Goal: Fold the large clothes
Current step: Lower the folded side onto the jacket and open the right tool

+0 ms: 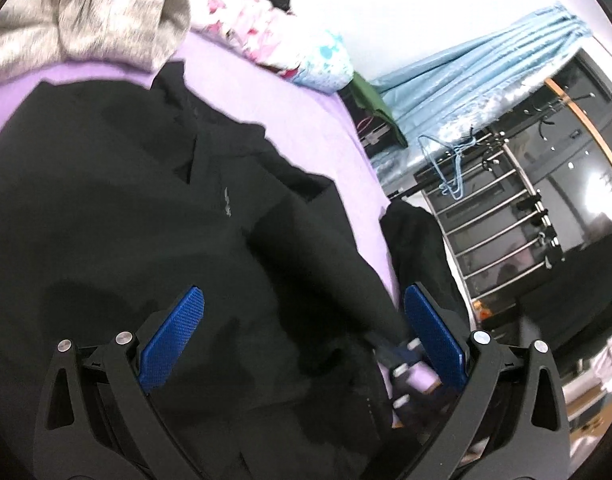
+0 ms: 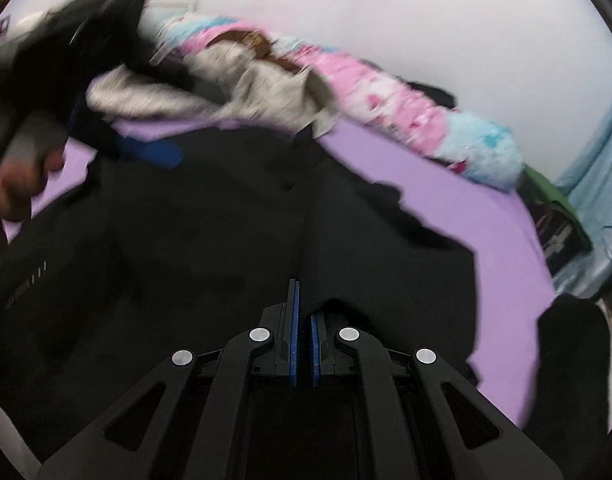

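A large black jacket (image 1: pixel 146 200) lies spread on a purple bed sheet (image 1: pixel 298 120). My left gripper (image 1: pixel 302 308) is open, its blue pads (image 1: pixel 174 336) wide apart just above the jacket near its right edge. In the right wrist view the same jacket (image 2: pixel 186 240) fills the middle. My right gripper (image 2: pixel 304 312) is shut on a fold of the black jacket, the cloth pinched between its blue pads (image 2: pixel 294 320). The left gripper (image 2: pixel 146 152) shows blurred at upper left, held by a hand (image 2: pixel 18 184).
A grey fleece garment (image 1: pixel 86 28) and a pink-and-blue blanket (image 1: pixel 290 44) lie at the bed's far side by the white wall. Another dark garment (image 1: pixel 417 240) hangs off the bed's right edge. Beyond are blue curtains (image 1: pixel 485 76) and a metal drying rack (image 1: pixel 501 216).
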